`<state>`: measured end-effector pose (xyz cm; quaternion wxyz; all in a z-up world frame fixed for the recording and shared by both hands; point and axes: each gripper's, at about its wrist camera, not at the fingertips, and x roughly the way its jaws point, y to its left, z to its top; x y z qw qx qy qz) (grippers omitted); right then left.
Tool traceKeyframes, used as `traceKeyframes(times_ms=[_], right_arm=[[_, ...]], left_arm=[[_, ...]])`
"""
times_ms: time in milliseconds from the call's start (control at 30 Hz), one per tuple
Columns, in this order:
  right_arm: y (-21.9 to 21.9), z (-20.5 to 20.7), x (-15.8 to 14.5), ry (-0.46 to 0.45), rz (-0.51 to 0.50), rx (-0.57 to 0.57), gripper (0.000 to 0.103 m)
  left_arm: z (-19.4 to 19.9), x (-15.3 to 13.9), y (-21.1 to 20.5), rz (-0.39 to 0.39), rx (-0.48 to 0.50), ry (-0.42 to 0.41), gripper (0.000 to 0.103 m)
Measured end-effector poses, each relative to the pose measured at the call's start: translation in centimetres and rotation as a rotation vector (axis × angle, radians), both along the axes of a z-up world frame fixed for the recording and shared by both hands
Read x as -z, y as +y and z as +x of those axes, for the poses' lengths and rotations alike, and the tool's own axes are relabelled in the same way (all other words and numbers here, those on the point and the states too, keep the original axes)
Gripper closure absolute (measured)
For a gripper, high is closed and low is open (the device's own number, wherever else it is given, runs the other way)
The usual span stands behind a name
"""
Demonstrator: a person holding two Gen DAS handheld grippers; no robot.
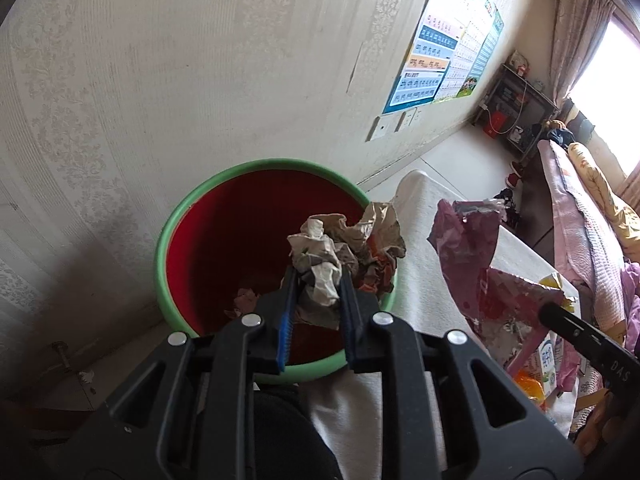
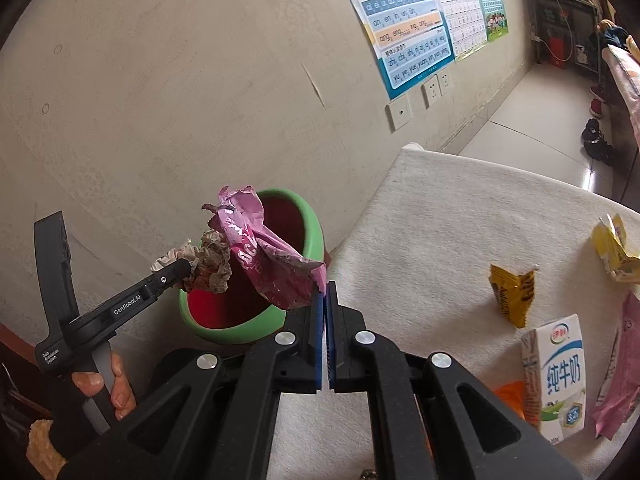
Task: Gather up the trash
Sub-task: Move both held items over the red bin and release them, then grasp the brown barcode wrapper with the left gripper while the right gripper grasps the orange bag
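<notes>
My left gripper (image 1: pixel 318 280) is shut on a crumpled wad of paper (image 1: pixel 340 252) and holds it above the red bin with a green rim (image 1: pixel 176 216). The same wad (image 2: pixel 210 262) shows in the right wrist view over the bin (image 2: pixel 314 224). My right gripper (image 2: pixel 324 292) is shut on a pink foil wrapper (image 2: pixel 266 260) and holds it at the bin's near rim. That wrapper also shows in the left wrist view (image 1: pixel 468 248), to the right of the bin.
The bin stands against the wall beside a white-covered table (image 2: pixel 440 220). On the table lie a yellow wrapper (image 2: pixel 514 294), a milk carton (image 2: pixel 556 376), a yellow carton (image 2: pixel 614 250) and a pink wrapper (image 2: pixel 620 368). Some scraps (image 1: pixel 244 300) lie inside the bin.
</notes>
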<state>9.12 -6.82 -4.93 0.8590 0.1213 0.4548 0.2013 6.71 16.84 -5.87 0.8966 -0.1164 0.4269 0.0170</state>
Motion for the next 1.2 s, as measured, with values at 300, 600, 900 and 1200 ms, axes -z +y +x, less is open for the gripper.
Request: traceKeyframes(times_ms=[300,600,900,1200], right_arm=[[4.8,3.2,1.5,0.032,-0.030,-0.043,0.101],[7.5,4.1,1.6,0.037,-0.038,-0.088,0.098],[7.0,3.6,1.0,0.023,-0.005,-0.071,0.062],[1.0,0.0,-2.1,-0.018,-0.017,-0.034,0.054]], left_arm=[[1.3,1.4,2.8,0.029,-0.040,0.042,0.084],[1.5,2.4,3.7,0.033,-0.070,0.068,0.083],[1.0,2.5,4.4,0.030,-0.110,0.062,0.052],[-0.3,1.7,2.2,-0.001,-0.058,0.035,0.050]])
